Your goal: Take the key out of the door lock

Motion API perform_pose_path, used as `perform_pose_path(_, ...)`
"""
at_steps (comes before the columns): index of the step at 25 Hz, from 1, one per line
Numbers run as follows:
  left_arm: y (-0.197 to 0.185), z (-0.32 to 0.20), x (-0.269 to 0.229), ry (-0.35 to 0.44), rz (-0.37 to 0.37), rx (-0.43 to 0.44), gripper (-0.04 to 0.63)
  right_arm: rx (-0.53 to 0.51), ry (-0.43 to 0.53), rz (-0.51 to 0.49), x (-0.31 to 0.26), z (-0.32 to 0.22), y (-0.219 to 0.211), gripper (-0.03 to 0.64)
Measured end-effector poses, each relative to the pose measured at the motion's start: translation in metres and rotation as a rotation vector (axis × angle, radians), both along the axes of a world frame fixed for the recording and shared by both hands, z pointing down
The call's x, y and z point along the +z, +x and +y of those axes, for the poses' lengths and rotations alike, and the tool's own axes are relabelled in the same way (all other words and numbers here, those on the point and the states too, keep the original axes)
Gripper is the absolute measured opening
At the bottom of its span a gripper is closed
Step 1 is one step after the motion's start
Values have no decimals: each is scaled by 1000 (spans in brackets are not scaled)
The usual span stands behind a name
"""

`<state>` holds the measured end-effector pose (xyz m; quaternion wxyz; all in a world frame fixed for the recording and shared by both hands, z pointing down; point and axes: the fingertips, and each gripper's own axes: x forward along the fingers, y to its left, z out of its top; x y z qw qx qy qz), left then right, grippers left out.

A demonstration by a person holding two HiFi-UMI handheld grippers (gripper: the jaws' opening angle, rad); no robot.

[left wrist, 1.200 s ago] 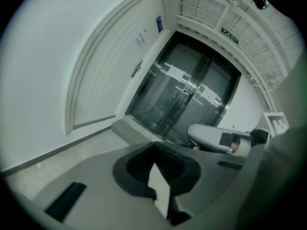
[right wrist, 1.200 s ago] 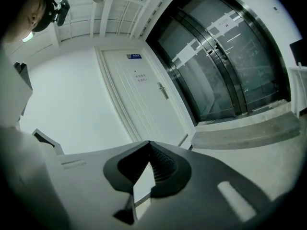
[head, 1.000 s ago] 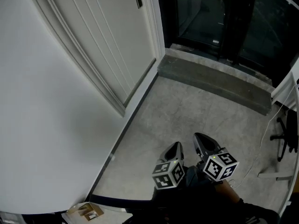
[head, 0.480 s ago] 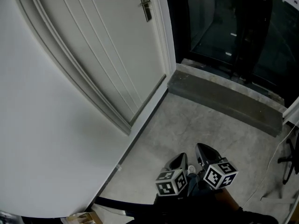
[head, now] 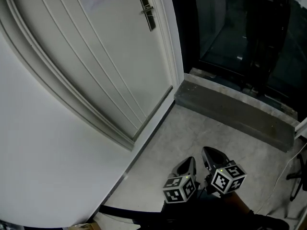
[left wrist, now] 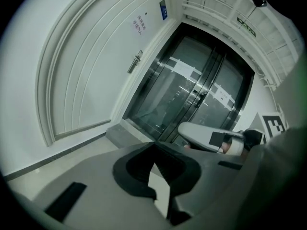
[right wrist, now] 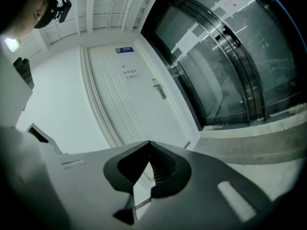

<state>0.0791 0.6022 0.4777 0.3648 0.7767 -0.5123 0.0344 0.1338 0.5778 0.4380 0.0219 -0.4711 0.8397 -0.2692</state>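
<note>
Approach step: left gripper (head: 187, 163) and right gripper (head: 211, 153) at 6 o'clock, jaws together, empty. The door lock (head: 147, 12) is at 12 o'clock, well apart; key indiscernible. Next move likely calls for raising, opening, reaching.

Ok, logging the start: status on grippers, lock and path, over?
Left gripper and right gripper low, side by side, jaws together, empty. Door lock far ahead, untouched; key too small to see. Only bare floor between.
</note>
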Motion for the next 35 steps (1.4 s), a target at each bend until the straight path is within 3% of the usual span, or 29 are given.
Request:
perform_pose_path(11, -18, -67, 5, -13, 20, -69, 0, 13, -1, 3, 2, -74, 5, 2)
perform_pose_path(21, -60, -198, -11, 57, 32, -35, 0, -19, 56, -2, -10, -191, -51, 2)
perform_pose_path(29, -92, -274, -2, 29, 27, -1, 0, 60, 51, -23, -8, -270, -70, 2)
perform_pose_path(35, -95, -312, 11, -1, 37, 0, 0, 56, 61, -42, -7, -302, -74, 2)
